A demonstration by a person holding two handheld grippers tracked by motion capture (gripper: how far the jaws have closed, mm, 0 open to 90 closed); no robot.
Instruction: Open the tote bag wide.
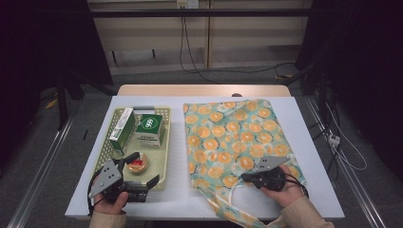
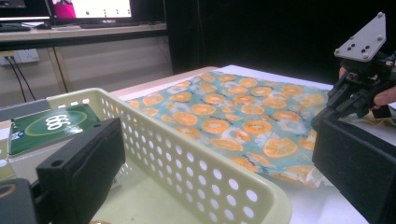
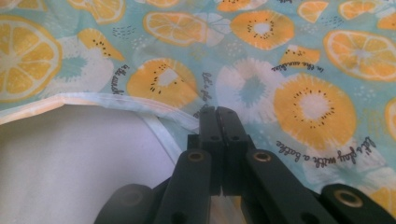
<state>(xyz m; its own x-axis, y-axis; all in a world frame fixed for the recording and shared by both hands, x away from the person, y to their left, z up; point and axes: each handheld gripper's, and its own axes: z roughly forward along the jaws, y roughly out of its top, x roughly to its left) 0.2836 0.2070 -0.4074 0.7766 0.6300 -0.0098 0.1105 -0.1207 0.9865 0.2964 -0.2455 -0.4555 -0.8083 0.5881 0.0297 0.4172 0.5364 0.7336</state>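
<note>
The right tool [image 1: 244,177] is clenched on the near edge of the teal fabric bag printed with orange citrus slices [image 1: 233,135], which lies flat on the white worktop [image 1: 313,190], right of the pale yellow perforated plastic basket [image 1: 164,183]. The left tool [image 1: 145,171] stands released, its jaws straddling the basket's near corner, gripping nothing. A green box [image 1: 150,126] rests inside the basket.

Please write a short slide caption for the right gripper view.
Right gripper shut on the hem of the fruit-print bag.
</note>
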